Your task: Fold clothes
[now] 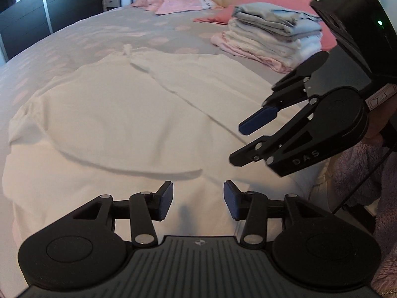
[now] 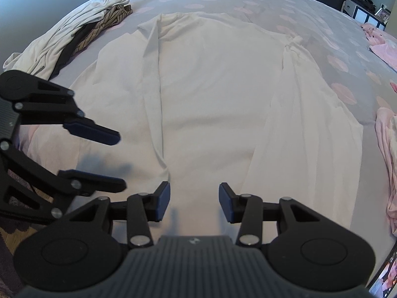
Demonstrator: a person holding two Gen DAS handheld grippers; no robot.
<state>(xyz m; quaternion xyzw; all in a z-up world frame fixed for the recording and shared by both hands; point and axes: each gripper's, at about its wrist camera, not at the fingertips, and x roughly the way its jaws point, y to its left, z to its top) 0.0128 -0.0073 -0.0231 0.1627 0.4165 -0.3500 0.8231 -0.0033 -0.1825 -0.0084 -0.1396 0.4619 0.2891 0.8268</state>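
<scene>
A white garment [image 1: 119, 114] lies spread flat on the bed, both long side edges folded inward, as the right wrist view shows [image 2: 211, 94]. My left gripper [image 1: 198, 201] hovers open over the garment's near edge with nothing between its fingers. It also appears at the left of the right wrist view [image 2: 119, 161], jaws apart. My right gripper [image 2: 194, 202] is open over the near middle of the garment and empty. In the left wrist view it hangs at the right [image 1: 239, 142], tilted down toward the cloth, held by a hand.
A stack of folded clothes [image 1: 270, 37] sits by a pink pillow [image 1: 268, 2] near the headboard. A loose pile of unfolded clothes [image 2: 74, 24] lies at the far left of the bed. Pink garments [image 2: 387, 149] lie at the right edge. Dark wardrobe [image 1: 37, 12] behind.
</scene>
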